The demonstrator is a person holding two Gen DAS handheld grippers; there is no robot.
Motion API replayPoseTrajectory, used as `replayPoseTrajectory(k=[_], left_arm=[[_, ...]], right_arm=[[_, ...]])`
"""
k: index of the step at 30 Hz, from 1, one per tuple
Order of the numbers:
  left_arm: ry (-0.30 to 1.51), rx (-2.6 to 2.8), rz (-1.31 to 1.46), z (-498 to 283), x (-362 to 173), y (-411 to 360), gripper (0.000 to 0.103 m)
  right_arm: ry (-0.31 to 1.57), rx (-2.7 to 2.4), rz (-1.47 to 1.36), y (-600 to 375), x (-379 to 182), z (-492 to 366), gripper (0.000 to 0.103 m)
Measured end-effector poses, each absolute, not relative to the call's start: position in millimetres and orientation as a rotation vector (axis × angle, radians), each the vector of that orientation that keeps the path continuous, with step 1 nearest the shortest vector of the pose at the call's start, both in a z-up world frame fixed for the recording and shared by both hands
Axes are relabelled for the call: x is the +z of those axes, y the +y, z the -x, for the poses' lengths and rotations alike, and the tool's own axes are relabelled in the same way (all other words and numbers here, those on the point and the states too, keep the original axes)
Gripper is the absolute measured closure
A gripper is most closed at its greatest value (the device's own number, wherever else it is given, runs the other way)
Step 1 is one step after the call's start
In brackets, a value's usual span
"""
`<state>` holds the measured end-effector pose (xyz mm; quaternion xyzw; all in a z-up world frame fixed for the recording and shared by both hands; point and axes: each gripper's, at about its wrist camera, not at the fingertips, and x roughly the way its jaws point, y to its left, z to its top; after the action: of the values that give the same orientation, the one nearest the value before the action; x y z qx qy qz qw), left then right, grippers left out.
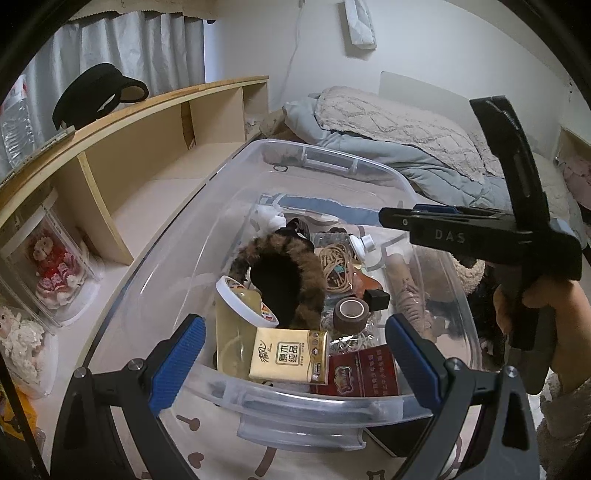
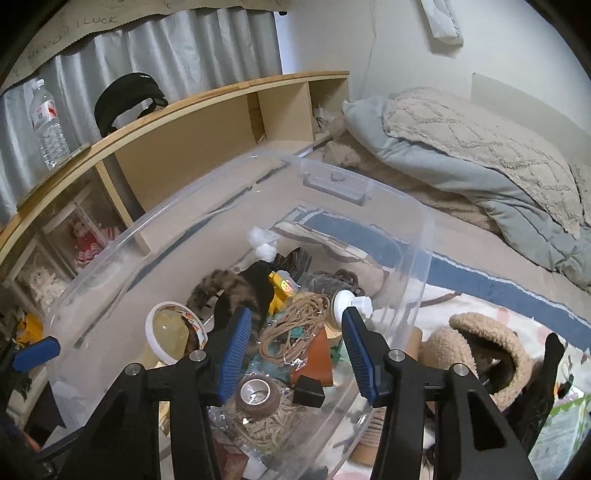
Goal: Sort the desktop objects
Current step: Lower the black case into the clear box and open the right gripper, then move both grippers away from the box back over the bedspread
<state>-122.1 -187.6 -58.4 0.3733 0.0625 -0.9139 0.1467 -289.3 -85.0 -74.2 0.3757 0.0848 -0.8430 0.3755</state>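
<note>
Hovering over the clear bin (image 2: 417,236), right gripper (image 2: 291,343) parted and empty. Brown tape roll (image 2: 255,397) lying at six o'clock, below the pads. Best dropping straight, clearing the cord (image 2: 295,325). Left gripper (image 1: 295,354) spread, empty too.

"DAS" is read in pale letters on the black body of the right gripper (image 1: 397,221). Chinese characters, "原木纯品" among them, are seen on the yellow tissue pack (image 1: 290,356). Yellow Chinese lines are printed on the red box (image 1: 364,373), too small to be read. "LUCK" is made out handwritten on the paper strip (image 2: 98,20) above the curtain.
</note>
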Motion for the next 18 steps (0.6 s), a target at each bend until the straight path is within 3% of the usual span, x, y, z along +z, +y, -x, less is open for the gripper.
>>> replayPoseTrajectory(k=[11,14,18], left_arm=[[0.21,-2.633,-1.055,122.0,-53.7,-190.4,0.004],[0.222,-2.633,-1.057,122.6,-53.2,-190.8,0.004],[0.215,-2.634,-1.049,123.4,-52.2,-189.3,0.004]], right_arm=[[0.118,-2.049,-0.985,-82.7,-74.1,282.3,0.05],[0.071,-2.041,-0.972,-77.3,-71.4,280.8,0.023],[0.039,-2.047,-0.921,-68.1,-62.9,276.5,0.018]])
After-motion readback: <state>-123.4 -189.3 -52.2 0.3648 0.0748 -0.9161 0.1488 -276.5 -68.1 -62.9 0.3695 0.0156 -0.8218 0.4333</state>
